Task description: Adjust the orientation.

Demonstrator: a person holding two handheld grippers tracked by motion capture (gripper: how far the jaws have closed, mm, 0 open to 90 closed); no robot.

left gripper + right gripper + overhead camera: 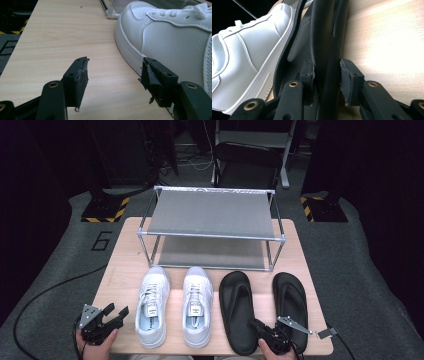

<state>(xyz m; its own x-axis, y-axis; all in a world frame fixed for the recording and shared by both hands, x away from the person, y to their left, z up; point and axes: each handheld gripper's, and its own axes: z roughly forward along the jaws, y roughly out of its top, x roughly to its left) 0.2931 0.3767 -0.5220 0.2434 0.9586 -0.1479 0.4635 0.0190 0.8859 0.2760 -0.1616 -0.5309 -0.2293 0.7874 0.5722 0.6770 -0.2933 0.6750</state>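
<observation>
The right gripper [327, 80] has its jaws astride the sandal [238, 312] edge, not yet tight, so it may slip when lifted, while the left gripper [113, 77] waits wide apart just left of the sneaker [175, 37].

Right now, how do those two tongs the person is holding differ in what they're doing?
The left tongs are open over bare table, beside the left white sneaker, holding nothing. The right tongs straddle the rim of the left black sandal, jaws either side of it; whether they pinch it yet is unclear. The left tongs sit at the table's near left corner, the right near its front right edge. Both are black, two-jawed and hand-held.
</observation>
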